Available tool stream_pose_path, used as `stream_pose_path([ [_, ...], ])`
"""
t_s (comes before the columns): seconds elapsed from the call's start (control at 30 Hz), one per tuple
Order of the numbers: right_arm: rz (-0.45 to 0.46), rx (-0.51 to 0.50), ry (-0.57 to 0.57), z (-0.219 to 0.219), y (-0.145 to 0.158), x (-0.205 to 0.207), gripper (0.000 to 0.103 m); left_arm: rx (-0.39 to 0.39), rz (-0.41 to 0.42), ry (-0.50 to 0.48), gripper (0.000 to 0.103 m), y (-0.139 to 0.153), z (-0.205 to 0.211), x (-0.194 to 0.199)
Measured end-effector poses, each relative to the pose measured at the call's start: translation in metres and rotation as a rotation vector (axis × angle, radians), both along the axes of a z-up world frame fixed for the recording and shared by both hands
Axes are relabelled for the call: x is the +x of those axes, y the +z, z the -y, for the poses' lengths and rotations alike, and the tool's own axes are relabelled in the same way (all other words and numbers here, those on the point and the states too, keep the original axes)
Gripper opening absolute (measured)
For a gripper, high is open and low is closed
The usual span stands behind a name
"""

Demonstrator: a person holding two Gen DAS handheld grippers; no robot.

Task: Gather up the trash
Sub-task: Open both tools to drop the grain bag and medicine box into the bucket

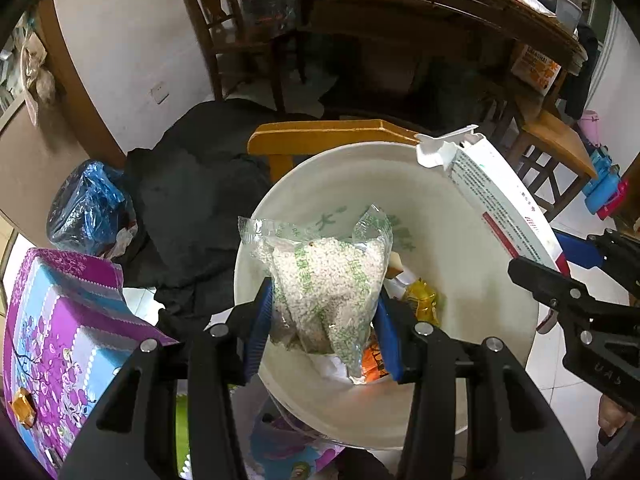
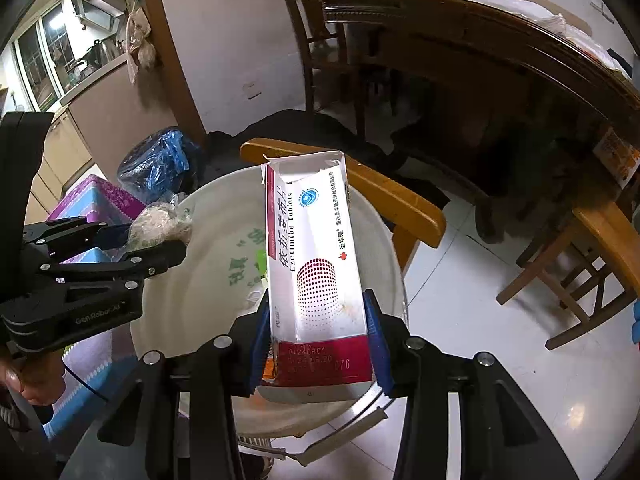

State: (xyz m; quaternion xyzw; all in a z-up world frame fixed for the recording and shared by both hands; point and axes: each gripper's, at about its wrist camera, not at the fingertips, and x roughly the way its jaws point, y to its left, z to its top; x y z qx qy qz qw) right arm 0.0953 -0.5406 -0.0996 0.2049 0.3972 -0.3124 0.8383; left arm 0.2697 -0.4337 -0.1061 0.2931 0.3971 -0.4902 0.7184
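Note:
My left gripper (image 1: pixel 326 300) is shut on a clear plastic bag of white granules (image 1: pixel 328 272) with green print, held over the mouth of a white bucket (image 1: pixel 440 208). A yellow wrapper (image 1: pixel 422 300) and an orange wrapper (image 1: pixel 374 360) lie inside the bucket. My right gripper (image 2: pixel 316 308) is shut on a white and red medicine box (image 2: pixel 316 256) with a torn-open top, tilted over the bucket (image 2: pixel 200 300). In the left wrist view this box (image 1: pixel 500 200) leans over the bucket's right rim. In the right wrist view the left gripper (image 2: pixel 148 232) and its bag (image 2: pixel 164 220) show at left.
A wooden chair back (image 1: pixel 320 136) stands just behind the bucket, with black cloth (image 1: pixel 192 208) and a blue plastic bag (image 1: pixel 88 204) to its left. A purple and blue box (image 1: pixel 60 320) sits at the near left. A dark wooden table (image 2: pixel 480 40) and stool (image 2: pixel 592 248) stand right.

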Motion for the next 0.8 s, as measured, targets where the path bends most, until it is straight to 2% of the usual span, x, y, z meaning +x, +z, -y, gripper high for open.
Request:
stream_pose_path([
  [0.1, 0.009, -0.008, 0.013, 0.000, 0.000, 0.006, 0.047, 0.002, 0.005, -0.001, 0.047, -0.002, 0.002, 0.001],
  [0.13, 0.008, -0.014, 0.018, 0.001, 0.000, 0.009, 0.049, 0.000, 0.008, -0.005, 0.050, -0.003, 0.002, 0.001],
  [0.17, 0.002, -0.018, 0.015, 0.002, 0.000, 0.010, 0.059, 0.001, 0.021, 0.005, 0.062, -0.003, 0.002, 0.002],
  [0.2, 0.001, -0.022, 0.012, 0.002, -0.001, 0.011, 0.064, -0.007, 0.032, 0.014, 0.065, -0.003, 0.001, 0.002],
  [0.8, 0.001, -0.020, 0.001, 0.001, -0.005, 0.008, 0.064, -0.028, 0.059, 0.026, 0.065, 0.001, -0.003, -0.002],
])
